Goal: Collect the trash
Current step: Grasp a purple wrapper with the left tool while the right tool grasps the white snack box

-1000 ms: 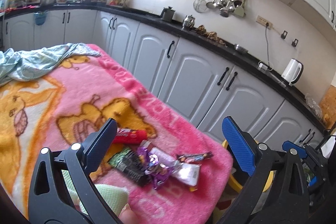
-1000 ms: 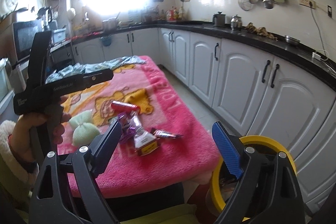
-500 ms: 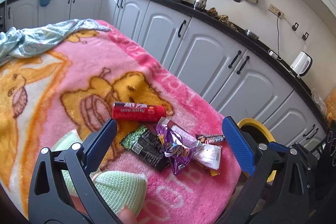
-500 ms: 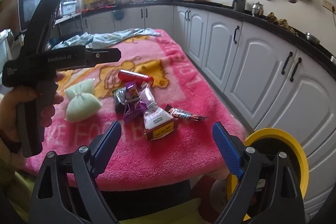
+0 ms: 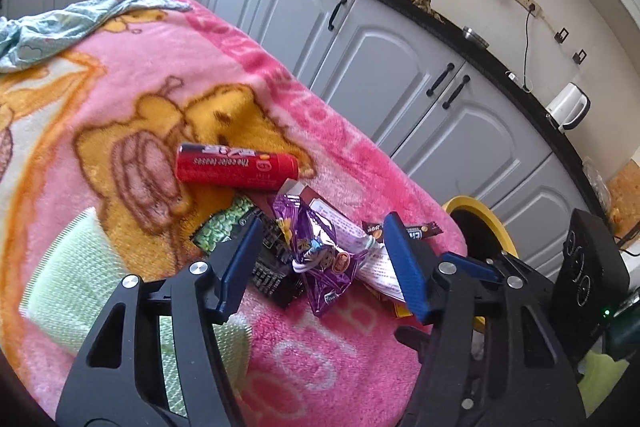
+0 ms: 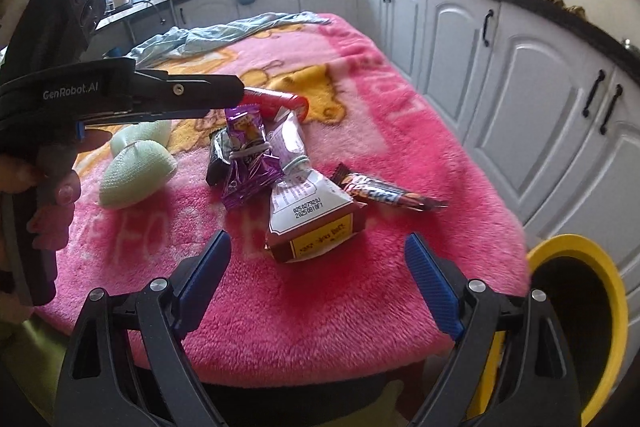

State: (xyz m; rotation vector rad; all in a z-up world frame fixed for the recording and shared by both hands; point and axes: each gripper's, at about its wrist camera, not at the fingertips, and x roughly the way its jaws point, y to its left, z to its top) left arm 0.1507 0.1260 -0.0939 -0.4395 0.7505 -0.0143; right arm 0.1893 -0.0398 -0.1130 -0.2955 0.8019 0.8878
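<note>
A pile of trash lies on the pink blanket (image 5: 120, 99): a red tube (image 5: 236, 167), a purple wrapper (image 5: 320, 255), a black-and-green packet (image 5: 240, 231), a white-and-brown packet (image 6: 312, 219) and a brown candy bar wrapper (image 6: 388, 193). My left gripper (image 5: 324, 267) is open, its jaws either side of the purple wrapper, just above it. My right gripper (image 6: 316, 287) is open and empty, short of the white-and-brown packet (image 5: 380, 267). The left gripper also shows in the right wrist view (image 6: 120, 95), above the pile.
A yellow-rimmed bin (image 6: 580, 311) stands on the floor at the table's right corner; it also shows in the left wrist view (image 5: 476, 227). A pale green sponge (image 6: 136, 171) lies left of the pile. A blue cloth (image 6: 224, 35) lies at the far end. Grey cabinets (image 5: 400, 67) line the right.
Both grippers have moved forward and down toward the pile. The left one now has its jaws around the purple wrapper.
</note>
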